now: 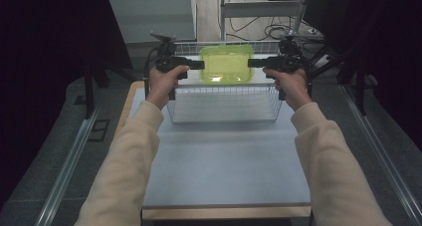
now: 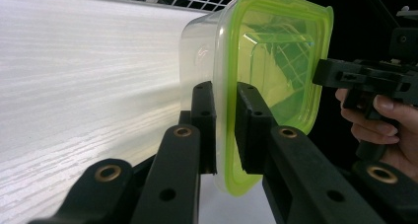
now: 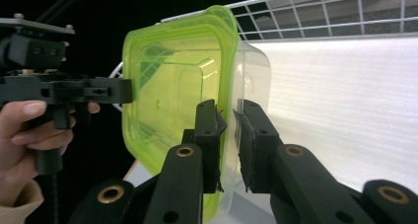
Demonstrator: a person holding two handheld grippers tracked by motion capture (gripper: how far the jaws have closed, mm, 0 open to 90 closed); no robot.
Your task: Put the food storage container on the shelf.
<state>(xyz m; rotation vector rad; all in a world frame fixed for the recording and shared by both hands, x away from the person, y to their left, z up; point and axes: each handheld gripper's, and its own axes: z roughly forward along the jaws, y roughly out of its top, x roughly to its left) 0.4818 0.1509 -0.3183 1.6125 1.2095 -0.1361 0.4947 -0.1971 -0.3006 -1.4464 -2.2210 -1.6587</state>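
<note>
the left gripper [image 1: 199,64] pinches the left rim of the container [image 1: 226,64] with the green lid, held up between both hands over the wire basket [image 1: 224,104] on the table [image 1: 224,161]. the right gripper [image 1: 253,62] pinches its right rim.

Dim, dark-edged high view; glare washes out the white table [image 2: 74,86] in both sharp gripper views.
</note>
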